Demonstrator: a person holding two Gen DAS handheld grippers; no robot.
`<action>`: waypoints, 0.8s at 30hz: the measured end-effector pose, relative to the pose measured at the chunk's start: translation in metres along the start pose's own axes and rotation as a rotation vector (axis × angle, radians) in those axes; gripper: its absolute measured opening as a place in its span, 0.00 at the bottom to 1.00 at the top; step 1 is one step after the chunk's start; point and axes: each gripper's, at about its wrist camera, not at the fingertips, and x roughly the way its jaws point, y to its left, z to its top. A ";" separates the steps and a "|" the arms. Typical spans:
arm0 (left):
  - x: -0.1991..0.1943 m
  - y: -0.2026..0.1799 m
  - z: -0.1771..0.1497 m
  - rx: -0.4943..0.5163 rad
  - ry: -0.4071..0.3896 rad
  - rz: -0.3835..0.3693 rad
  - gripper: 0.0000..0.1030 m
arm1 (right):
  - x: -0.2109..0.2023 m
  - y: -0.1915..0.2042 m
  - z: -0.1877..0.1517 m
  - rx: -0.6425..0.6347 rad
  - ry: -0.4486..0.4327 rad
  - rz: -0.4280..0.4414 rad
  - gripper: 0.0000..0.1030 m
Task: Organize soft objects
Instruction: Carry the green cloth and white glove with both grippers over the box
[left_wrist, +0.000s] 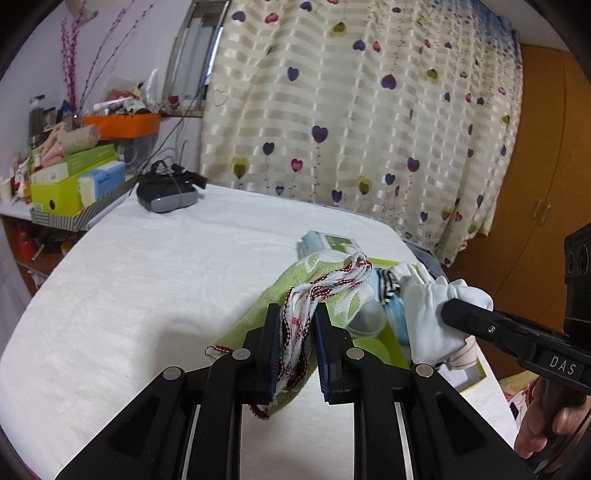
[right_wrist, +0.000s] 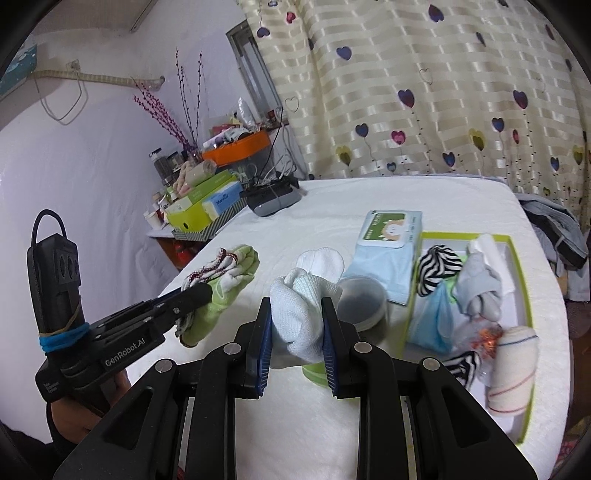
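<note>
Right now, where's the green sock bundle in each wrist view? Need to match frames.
Left wrist: green sock bundle sits bottom centre, clamped in the left gripper, red-and-white trim facing the lens.
Right wrist: same bundle sits left of centre, held up over the white bed cover.
Shared landmark: the dark headset at the bed's far edge, below the orange box.
</note>
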 end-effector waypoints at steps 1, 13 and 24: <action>-0.001 -0.003 0.000 0.003 -0.001 -0.003 0.16 | -0.003 -0.001 -0.001 0.001 -0.005 0.001 0.24; -0.007 -0.037 -0.002 0.043 -0.006 -0.040 0.16 | -0.030 -0.014 -0.008 0.017 -0.041 -0.010 0.24; -0.003 -0.059 -0.004 0.072 0.006 -0.074 0.16 | -0.047 -0.029 -0.012 0.044 -0.062 -0.030 0.24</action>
